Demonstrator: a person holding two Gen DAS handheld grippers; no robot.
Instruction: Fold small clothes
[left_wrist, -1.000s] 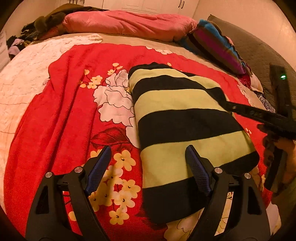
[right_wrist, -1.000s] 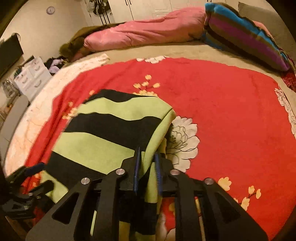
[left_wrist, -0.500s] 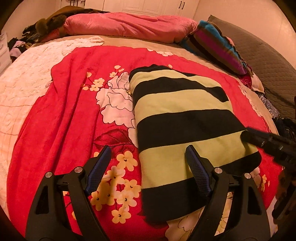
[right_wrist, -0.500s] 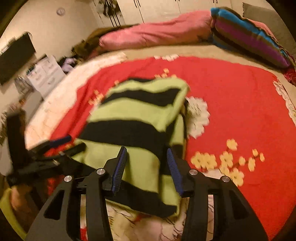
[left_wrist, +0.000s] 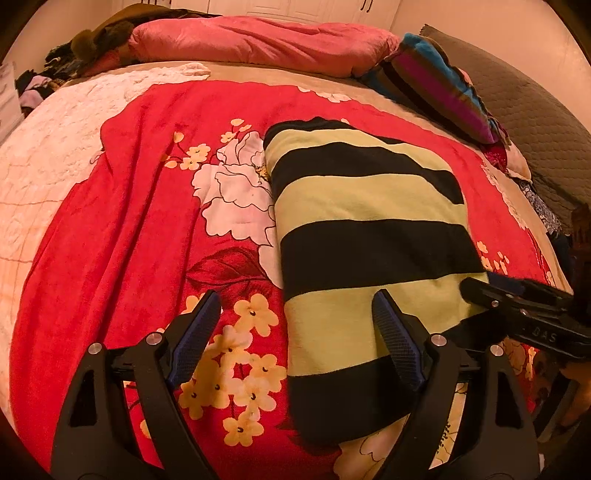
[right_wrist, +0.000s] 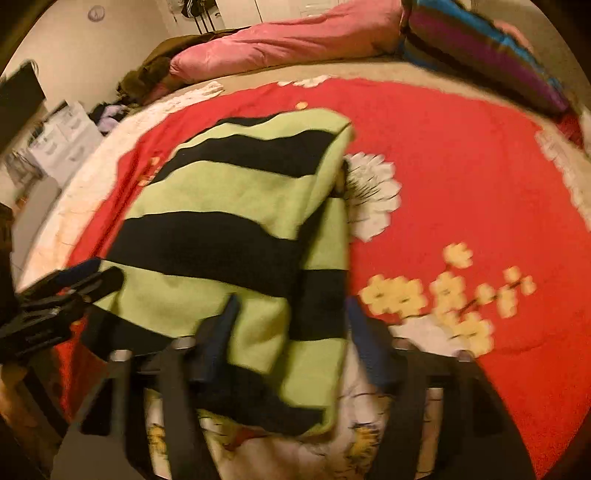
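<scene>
1. The striped garment (left_wrist: 369, 236), folded into a soft oblong of black and pale-green bands, lies centre-right on the red floral blanket (left_wrist: 122, 221); bare blanket spreads wide to its left.
2. Left gripper (left_wrist: 295, 332): jaws apart, straddling the garment's near left edge.
3. Right gripper (right_wrist: 291, 332): jaws have just been opening, now apart, fabric loose between them.
4. A pink duvet (left_wrist: 258, 44) and a striped pillow (left_wrist: 439, 88) line the top edge.
</scene>
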